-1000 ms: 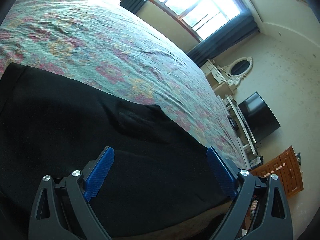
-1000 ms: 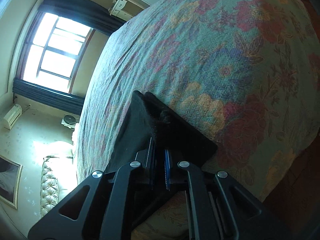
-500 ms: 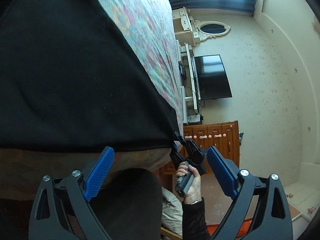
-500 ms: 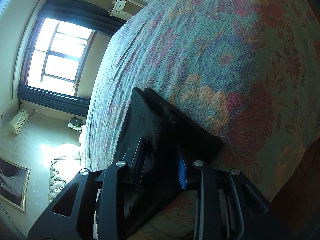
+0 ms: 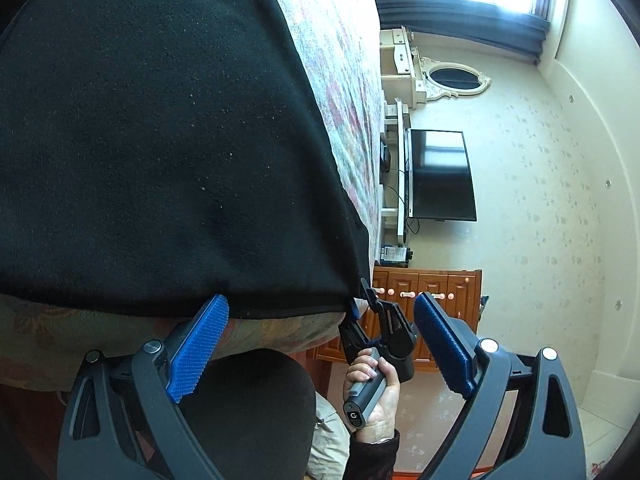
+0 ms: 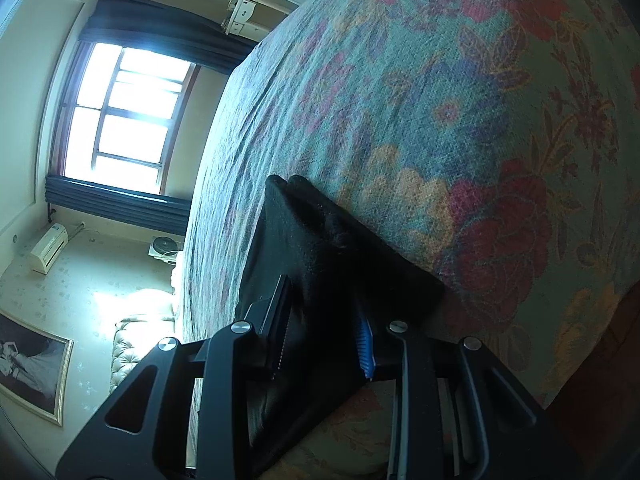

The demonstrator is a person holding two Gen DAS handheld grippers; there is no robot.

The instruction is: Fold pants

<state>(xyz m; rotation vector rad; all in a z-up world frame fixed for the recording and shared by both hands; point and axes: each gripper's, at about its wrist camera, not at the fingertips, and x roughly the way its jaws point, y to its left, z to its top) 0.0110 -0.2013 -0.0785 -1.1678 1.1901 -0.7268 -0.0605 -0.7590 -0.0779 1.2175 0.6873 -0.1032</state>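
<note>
My left gripper has open air below the bed edge; my knee and right gripper crowd it. Bedspread beyond the pants lies bare.

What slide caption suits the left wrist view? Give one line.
Open left tool hovers at the hem of black pants on a floral bedspread, while the right tool meets their corner.

A round logo (perhaps a "G") marks the right gripper's handle; nothing else reads.
</note>
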